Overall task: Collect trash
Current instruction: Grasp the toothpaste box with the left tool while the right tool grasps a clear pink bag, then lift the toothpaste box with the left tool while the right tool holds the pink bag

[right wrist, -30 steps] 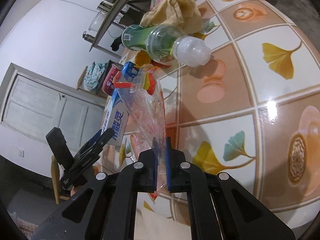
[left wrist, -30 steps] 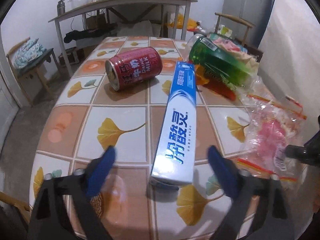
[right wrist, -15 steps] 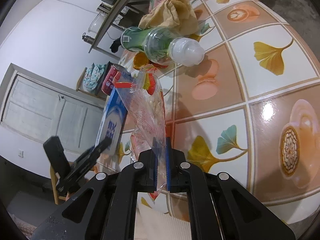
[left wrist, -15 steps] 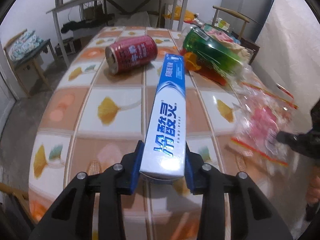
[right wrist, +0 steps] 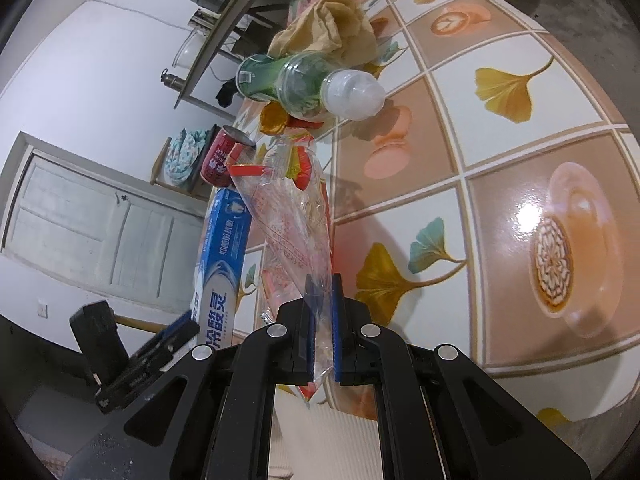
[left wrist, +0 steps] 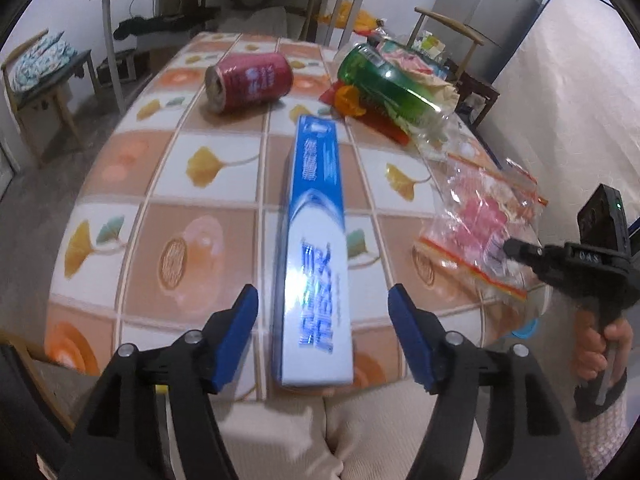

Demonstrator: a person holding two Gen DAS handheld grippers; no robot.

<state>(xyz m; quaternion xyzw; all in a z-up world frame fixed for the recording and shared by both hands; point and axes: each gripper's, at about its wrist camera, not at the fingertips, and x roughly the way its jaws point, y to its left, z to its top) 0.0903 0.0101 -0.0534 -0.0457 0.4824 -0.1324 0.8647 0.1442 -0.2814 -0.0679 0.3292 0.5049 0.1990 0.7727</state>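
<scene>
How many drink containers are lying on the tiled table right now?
2. A red metal drink can lies on its side at the far left; a green plastic bottle lies tipped at the far right. The clutter beside it may hide others.

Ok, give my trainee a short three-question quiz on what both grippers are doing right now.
1. True or false: the left gripper is clamped on the toothpaste box.
2. What does the right gripper hold? A) red can B) clear zip bag C) green bottle
3. Fill in: the red can lies on its ____.

Key: 1 false, its jaws stand open either side of the box. 2 B, the clear zip bag. 3 side.
</scene>
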